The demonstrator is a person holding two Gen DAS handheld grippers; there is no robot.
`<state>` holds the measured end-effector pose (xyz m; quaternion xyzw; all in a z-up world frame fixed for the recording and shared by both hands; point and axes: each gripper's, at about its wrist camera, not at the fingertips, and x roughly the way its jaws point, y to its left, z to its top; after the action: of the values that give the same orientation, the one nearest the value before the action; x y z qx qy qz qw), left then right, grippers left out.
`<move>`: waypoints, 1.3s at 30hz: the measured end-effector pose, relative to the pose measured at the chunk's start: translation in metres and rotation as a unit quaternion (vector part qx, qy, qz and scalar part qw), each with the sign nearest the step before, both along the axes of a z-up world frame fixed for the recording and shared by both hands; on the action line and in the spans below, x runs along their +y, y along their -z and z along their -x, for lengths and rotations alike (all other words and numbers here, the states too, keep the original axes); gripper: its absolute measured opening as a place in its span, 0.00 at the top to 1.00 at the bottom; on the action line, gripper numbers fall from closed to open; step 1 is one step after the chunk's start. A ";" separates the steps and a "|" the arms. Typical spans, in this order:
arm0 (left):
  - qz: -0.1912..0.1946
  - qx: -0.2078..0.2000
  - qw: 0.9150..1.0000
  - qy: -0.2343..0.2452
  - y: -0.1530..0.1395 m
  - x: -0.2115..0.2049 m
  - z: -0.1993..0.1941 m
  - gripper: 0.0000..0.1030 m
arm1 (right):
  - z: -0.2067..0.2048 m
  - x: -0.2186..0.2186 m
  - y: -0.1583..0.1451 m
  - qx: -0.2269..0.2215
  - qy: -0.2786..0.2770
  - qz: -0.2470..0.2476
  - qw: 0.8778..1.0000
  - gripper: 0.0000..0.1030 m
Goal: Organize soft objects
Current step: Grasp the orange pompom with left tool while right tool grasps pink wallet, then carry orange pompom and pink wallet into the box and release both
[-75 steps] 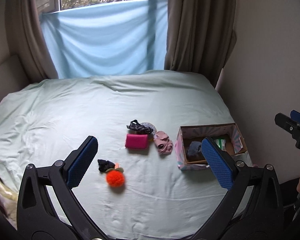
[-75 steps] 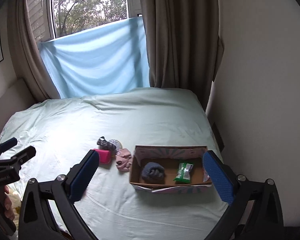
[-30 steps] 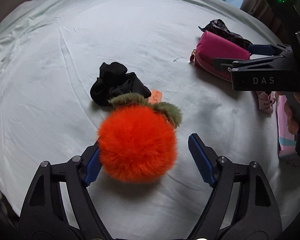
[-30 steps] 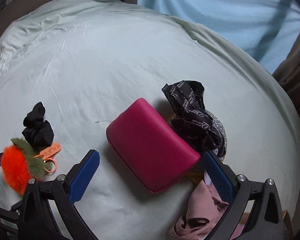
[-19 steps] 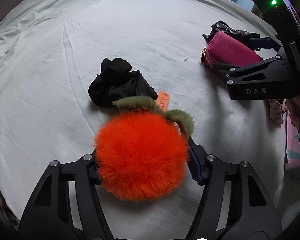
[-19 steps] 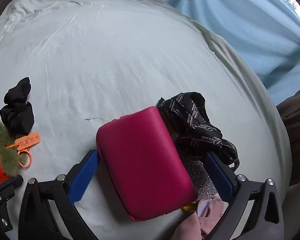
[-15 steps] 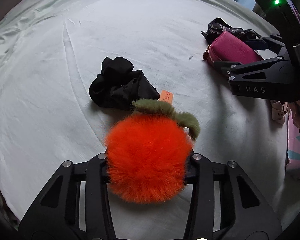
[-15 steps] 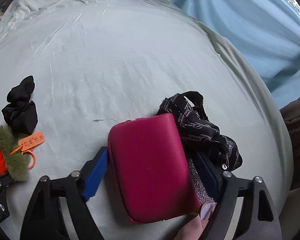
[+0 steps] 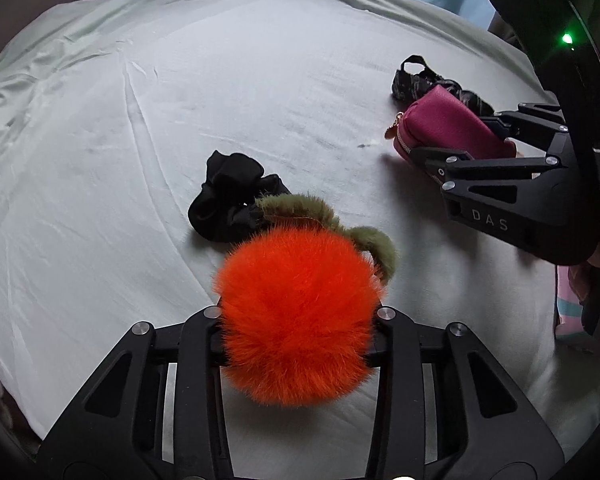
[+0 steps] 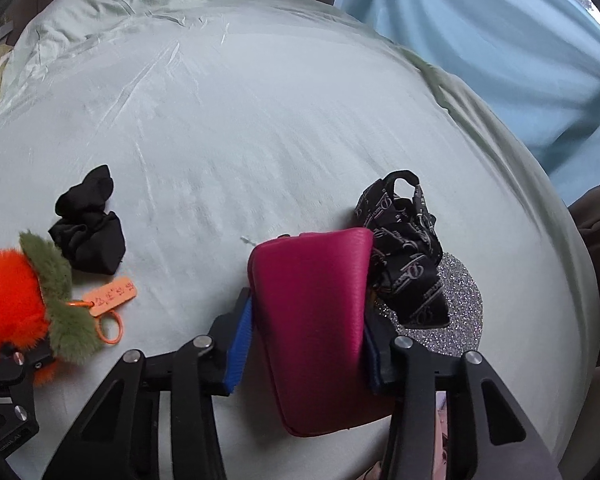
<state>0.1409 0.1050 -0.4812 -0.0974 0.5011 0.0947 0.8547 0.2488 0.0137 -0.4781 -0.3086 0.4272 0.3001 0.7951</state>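
My left gripper [image 9: 298, 334] is shut on a fluffy orange pompom [image 9: 296, 312] with green furry leaves; it also shows at the left of the right wrist view [image 10: 8, 304], with an orange tag [image 10: 112, 291]. My right gripper [image 10: 304, 344] is shut on a magenta pouch [image 10: 316, 320], also seen in the left wrist view [image 9: 448, 128]. A black scrunchie [image 9: 230, 196] lies on the pale green bed sheet [image 9: 220, 100] just behind the pompom. A black printed strap item [image 10: 404, 248] lies on a silver glitter disc [image 10: 460, 300] beside the pouch.
A pink and teal box edge [image 9: 568, 312] shows at the right of the left wrist view. A light blue cloth [image 10: 480, 40] hangs behind the bed. A brown curtain [image 10: 596, 220] is at the right. The bed edge falls away at the left.
Both grippers came down from above the bed and closed. The left one shut on the orange pompom. The right one shut on the magenta pouch, which has tilted up.
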 end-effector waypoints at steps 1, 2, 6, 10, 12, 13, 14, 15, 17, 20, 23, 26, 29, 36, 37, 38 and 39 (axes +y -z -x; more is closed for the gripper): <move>-0.001 -0.003 1.000 0.001 -0.005 0.000 0.000 0.68 | 0.003 0.000 -0.003 0.001 0.002 -0.005 1.000 0.59; -0.002 -0.006 1.000 0.004 -0.009 0.001 0.001 0.68 | 0.006 0.000 -0.007 0.003 0.005 -0.010 1.000 0.60; -0.004 -0.016 1.000 0.011 -0.029 0.003 0.006 0.69 | 0.018 -0.002 -0.027 0.007 0.021 -0.029 0.999 0.60; -0.010 -0.030 0.999 0.019 -0.055 0.006 0.012 0.69 | 0.028 -0.006 -0.057 0.004 0.045 -0.050 0.998 0.61; -0.013 -0.038 0.999 0.024 -0.073 0.008 0.015 0.69 | 0.032 -0.011 -0.075 0.003 0.058 -0.061 0.996 0.61; -0.015 -0.043 0.999 0.027 -0.083 0.009 0.017 0.69 | 0.035 -0.013 -0.085 0.002 0.066 -0.068 0.996 0.61; -0.016 -0.047 0.998 0.029 -0.092 0.009 0.018 0.69 | 0.038 -0.016 -0.094 0.001 0.074 -0.073 0.995 0.61; -0.018 -0.051 0.998 0.033 -0.103 0.010 0.019 0.69 | 0.042 -0.018 -0.104 0.001 0.082 -0.079 0.994 0.61; -0.022 -0.061 0.997 0.041 -0.125 0.010 0.021 0.69 | 0.050 -0.024 -0.129 -0.001 0.102 -0.092 0.990 0.61; -0.029 -0.075 0.995 0.056 -0.160 0.010 0.023 0.69 | 0.065 -0.036 -0.163 -0.005 0.133 -0.110 0.985 0.61; -0.034 -0.088 0.993 0.074 -0.195 0.006 0.024 0.69 | 0.078 -0.049 -0.196 -0.004 0.169 -0.131 0.977 0.61; -0.035 -0.098 0.990 0.094 -0.229 0.000 0.023 0.69 | 0.095 -0.065 -0.228 -0.012 0.207 -0.145 0.967 0.61; -0.035 -0.102 0.988 0.111 -0.257 -0.006 0.023 0.69 | 0.111 -0.082 -0.257 -0.017 0.247 -0.158 0.956 0.61; -0.031 -0.122 0.981 0.149 -0.308 -0.036 0.022 0.69 | 0.144 -0.125 -0.310 -0.040 0.328 -0.189 0.925 0.61; -0.029 -0.125 0.980 0.154 -0.314 -0.043 0.021 0.69 | 0.148 -0.134 -0.316 -0.044 0.338 -0.193 0.920 0.61; -0.027 -0.129 0.978 0.162 -0.320 -0.051 0.019 0.69 | 0.149 -0.139 -0.320 -0.045 0.344 -0.195 0.918 0.61; -0.026 -0.131 0.977 0.167 -0.323 -0.059 0.018 0.69 | 0.152 -0.145 -0.323 -0.048 0.351 -0.196 0.914 0.61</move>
<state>0.1231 0.0458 -0.1578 -0.0020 0.3910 -0.0499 0.9190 0.0973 -0.1316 -0.1551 0.0092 0.4017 0.0642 0.9135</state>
